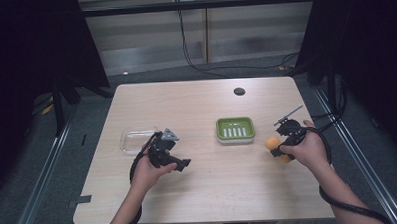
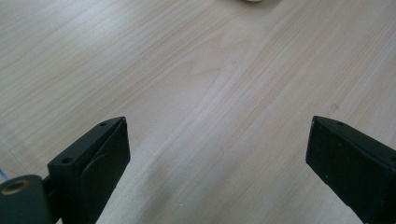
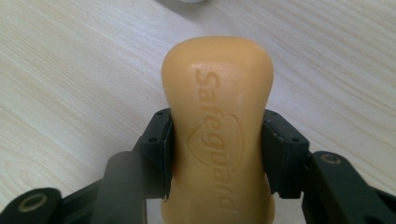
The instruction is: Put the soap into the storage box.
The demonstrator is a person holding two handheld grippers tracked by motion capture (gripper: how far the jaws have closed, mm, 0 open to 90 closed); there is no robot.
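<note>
Right gripper (image 3: 217, 154): fingers (image 3: 156, 149) clamped on both flanks of orange soap bar (image 3: 217, 126), pads pressing its waist. Bar held off bench (image 1: 204, 192), just right of green soap dish (image 1: 235, 129). Embossed on bar: "Safeguard", with shield emblem.

Left gripper (image 2: 217, 158): fingers (image 2: 100, 158) wide apart, nothing between, bare bench beneath. Sits well left of green soap dish, beside clear tray (image 1: 132, 139).
</note>
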